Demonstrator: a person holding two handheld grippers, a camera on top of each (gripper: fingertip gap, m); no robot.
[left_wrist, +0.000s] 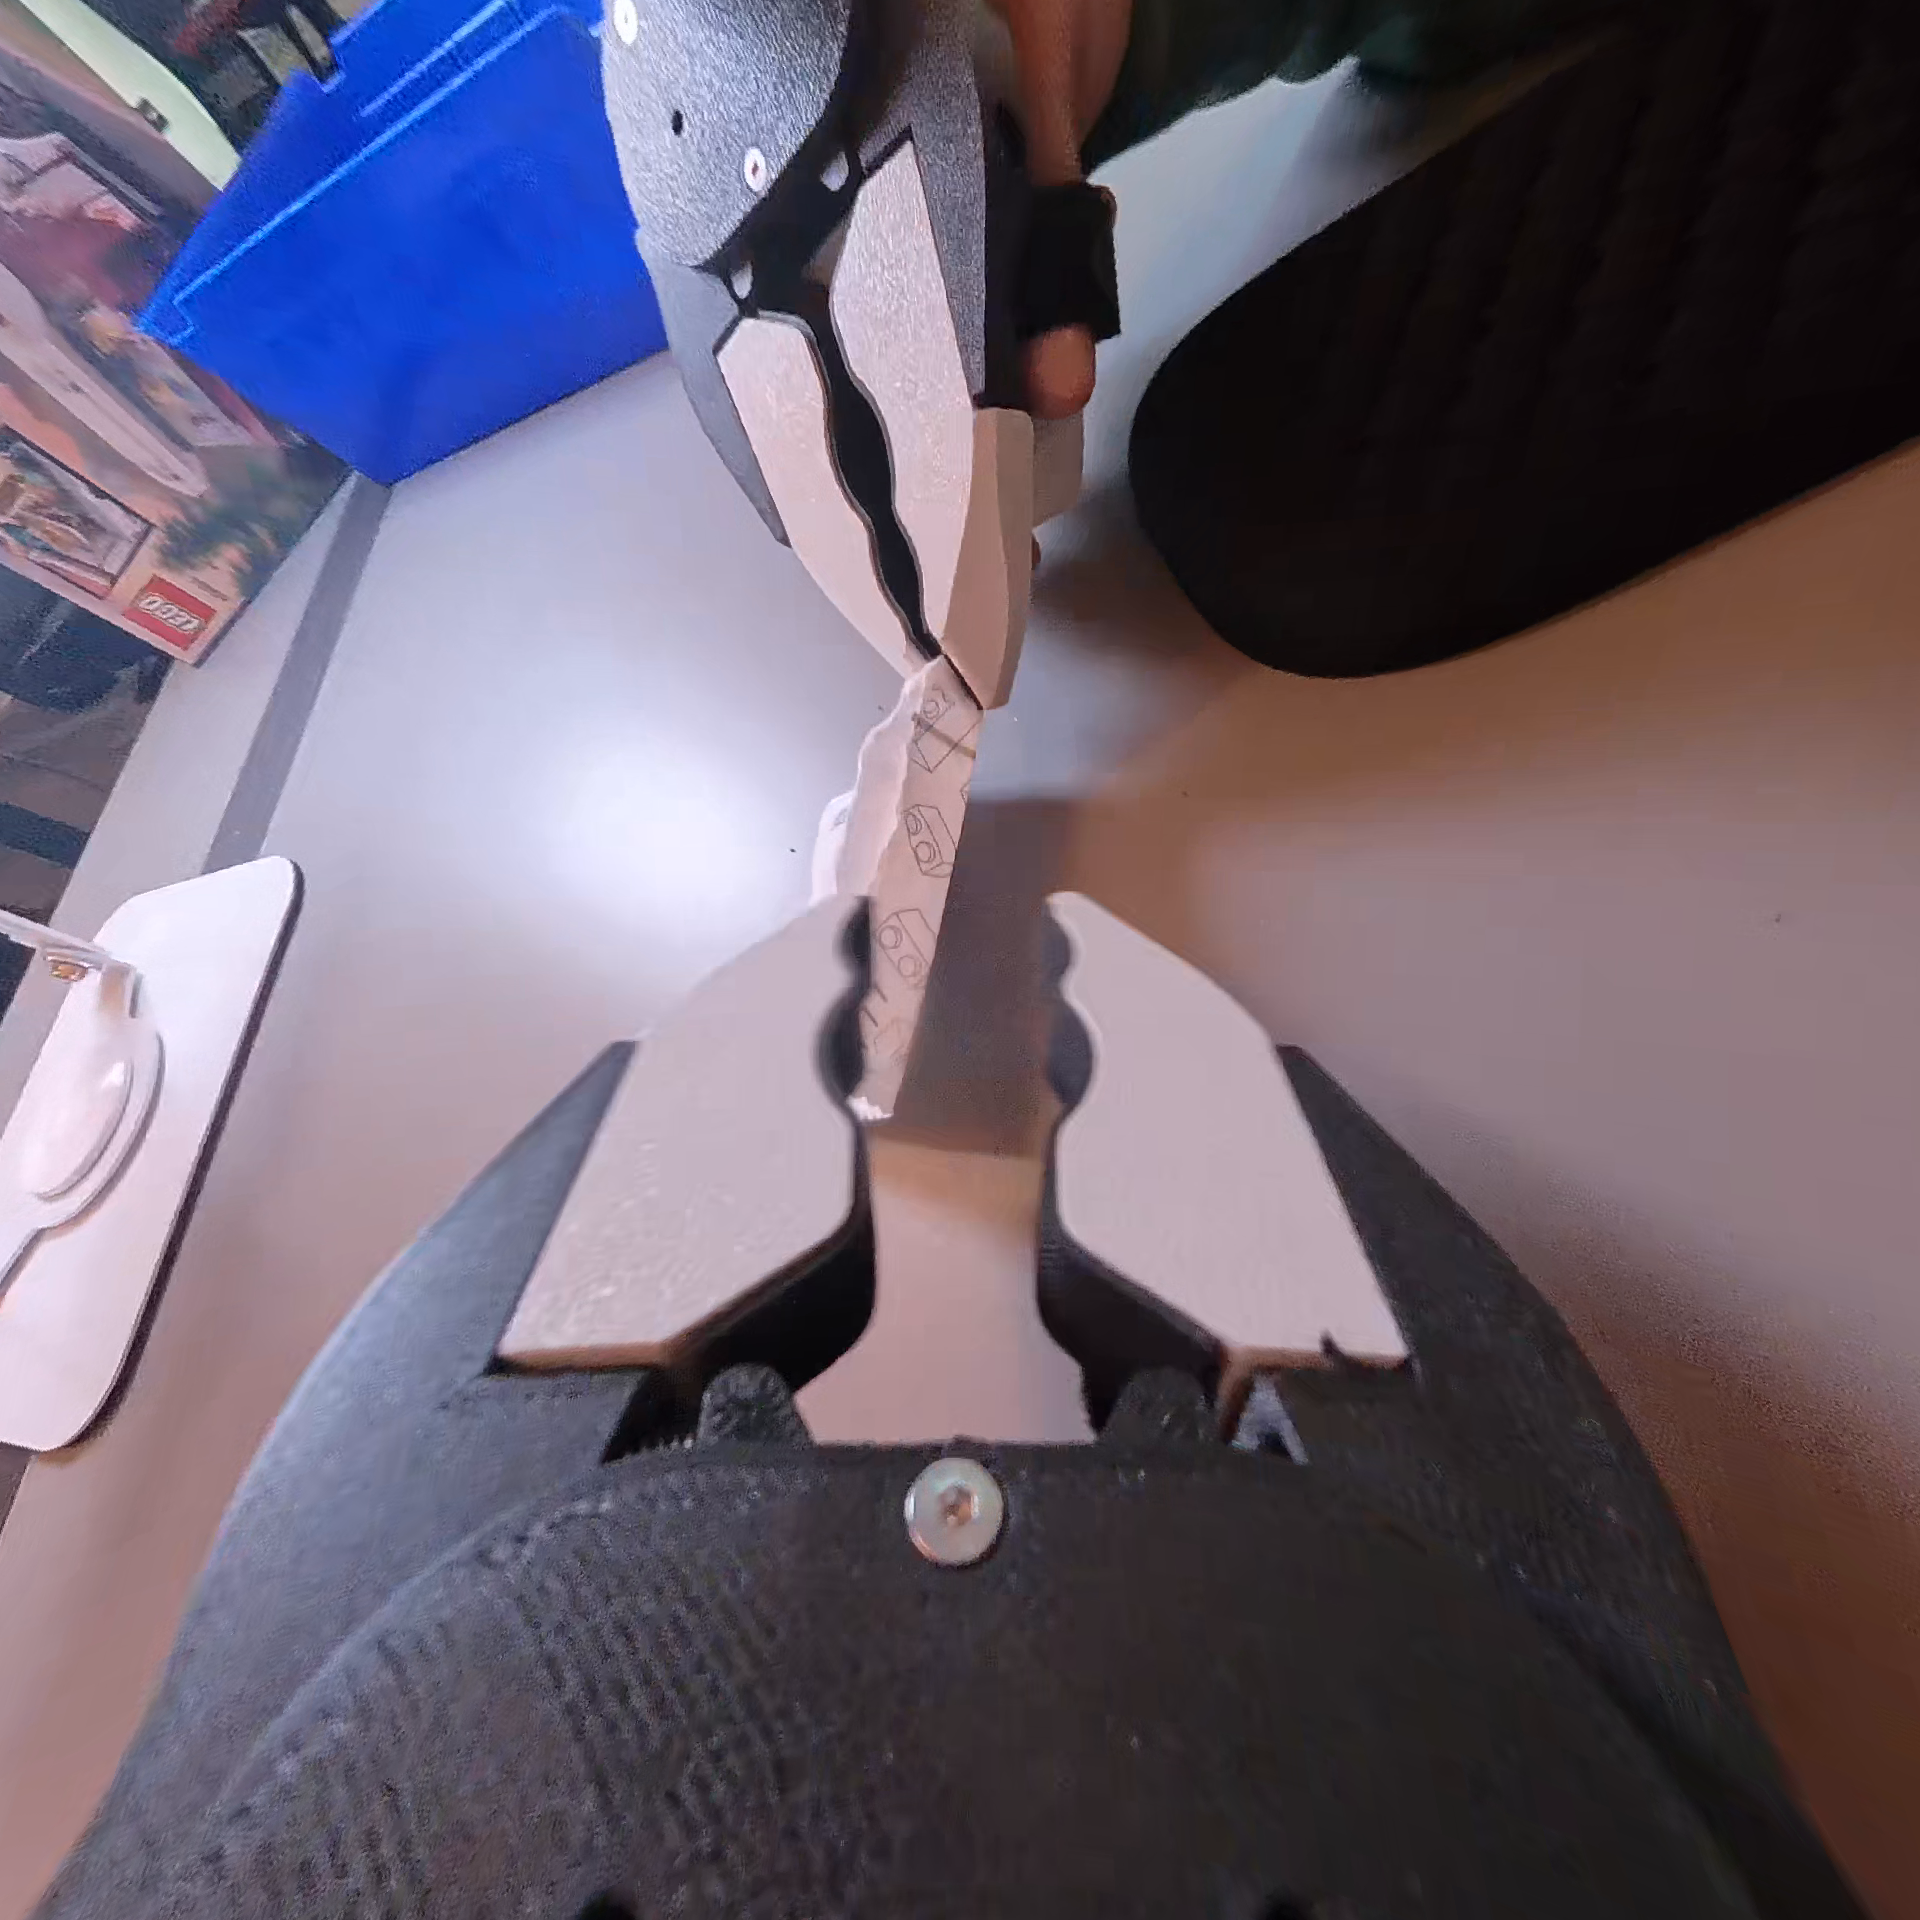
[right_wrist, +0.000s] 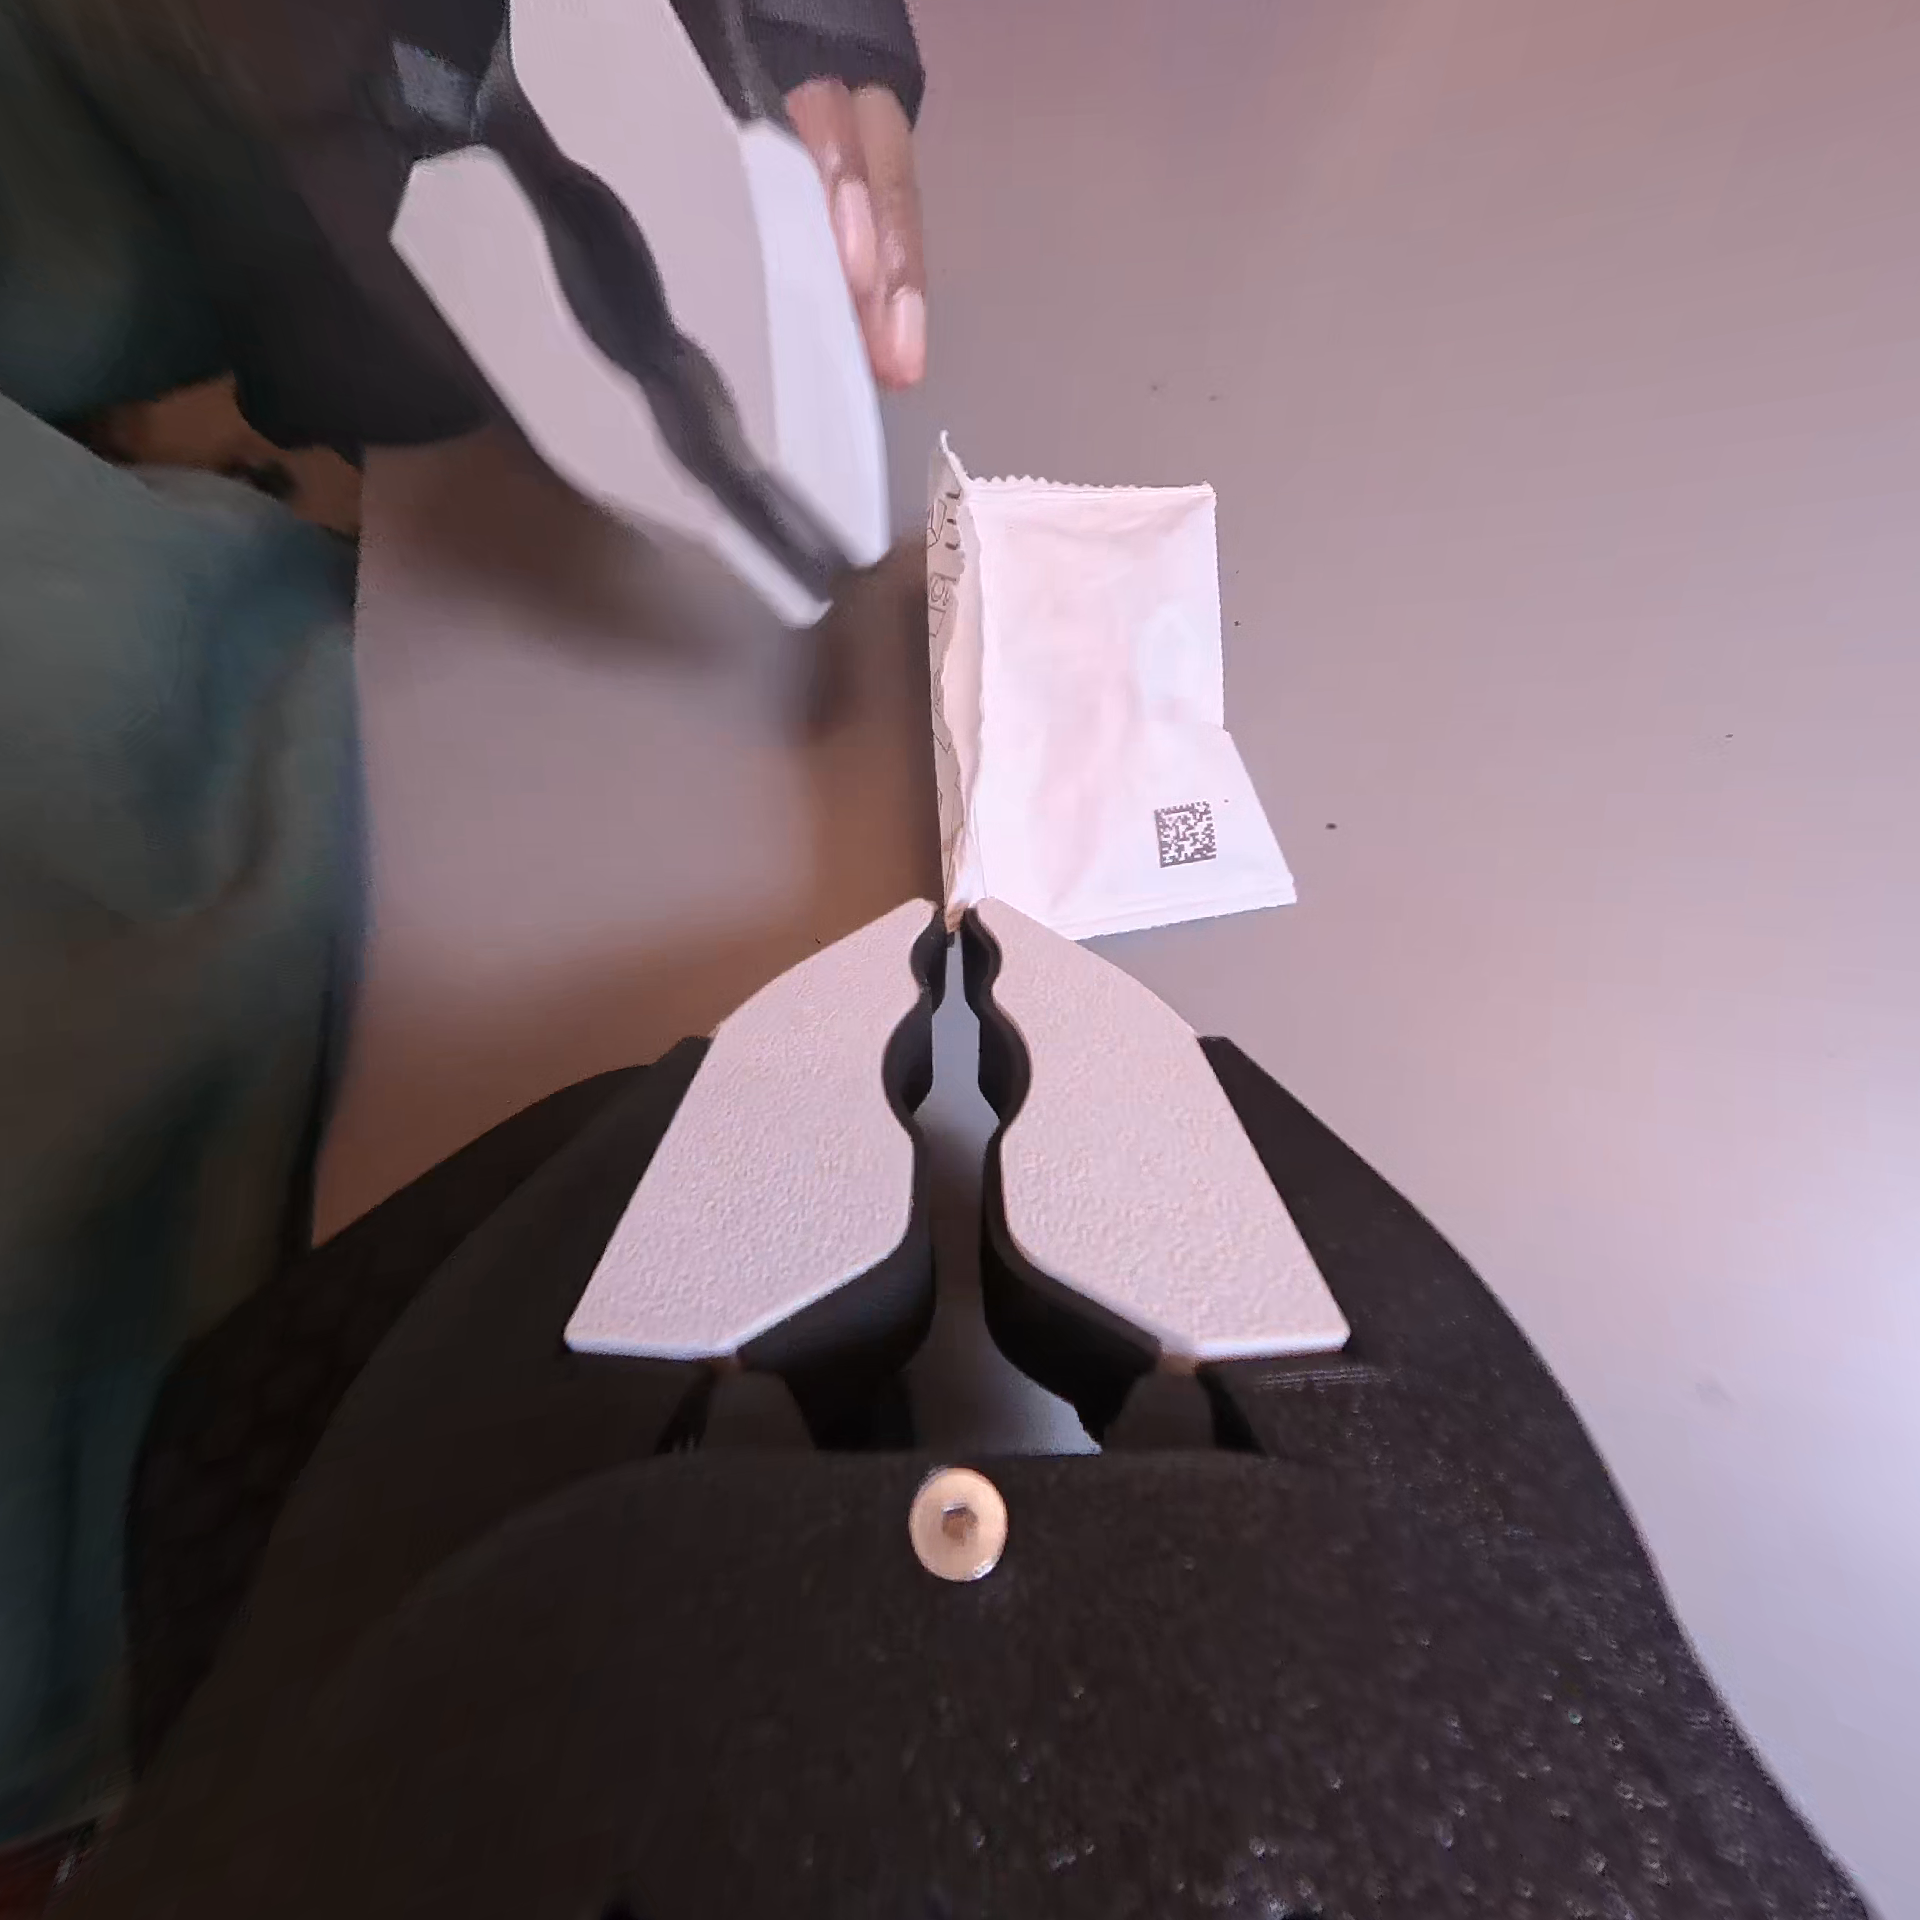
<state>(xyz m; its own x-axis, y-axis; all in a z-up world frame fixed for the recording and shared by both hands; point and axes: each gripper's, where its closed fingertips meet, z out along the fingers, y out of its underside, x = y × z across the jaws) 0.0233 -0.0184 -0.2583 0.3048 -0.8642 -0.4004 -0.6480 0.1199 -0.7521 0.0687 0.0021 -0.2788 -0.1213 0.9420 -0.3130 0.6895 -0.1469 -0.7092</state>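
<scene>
Left gripper (left_wrist: 951, 914) jaws released, astride far end of white paper bag (right_wrist: 1091, 707) without pressing; right gripper (right_wrist: 954, 914) jaws clenched on bag's near corner; bag's long axis runs gripper to gripper, above desk (right_wrist: 1558, 520).

A white paper bag (right_wrist: 1091, 707) hangs above the grey table, at the centre of the right wrist view. One face is plain white with a small square printed code at its lower right; a narrow side panel bears grey line drawings of bricks. Its far edge is serrated, its left edge torn and ragged. The right gripper (right_wrist: 956, 920) pinches its near corner. In the left wrist view the bag (left_wrist: 914, 831) appears edge-on, mid-frame.
</scene>
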